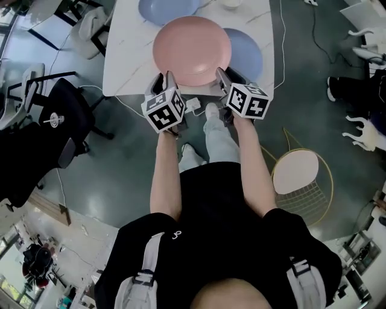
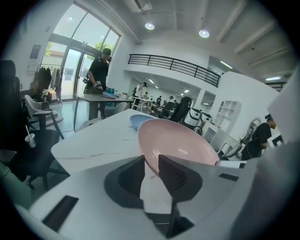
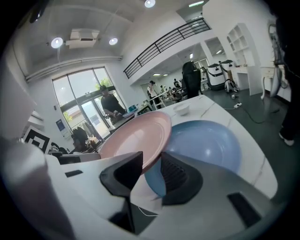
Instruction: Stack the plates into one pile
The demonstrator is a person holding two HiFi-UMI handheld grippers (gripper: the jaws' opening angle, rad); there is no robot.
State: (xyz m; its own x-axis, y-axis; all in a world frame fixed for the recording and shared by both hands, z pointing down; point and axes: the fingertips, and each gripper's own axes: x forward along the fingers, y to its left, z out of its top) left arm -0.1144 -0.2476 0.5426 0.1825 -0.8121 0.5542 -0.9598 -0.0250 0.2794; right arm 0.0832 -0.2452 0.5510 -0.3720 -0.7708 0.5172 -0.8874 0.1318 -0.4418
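A pink plate hangs tilted over the near part of the white marble table, held at its near rim from both sides. My left gripper is shut on its left edge, and the rim of the pink plate sits between the jaws of that gripper. My right gripper is shut on the right edge, where the pink plate enters that gripper. One blue plate lies on the table, partly under the pink one. Another blue plate lies farther back.
A small white bowl stands at the table's far end. A black office chair is left of the table, a wire chair with a pale seat to the right. A cable hangs at the table's right edge. A person stands at a distant table.
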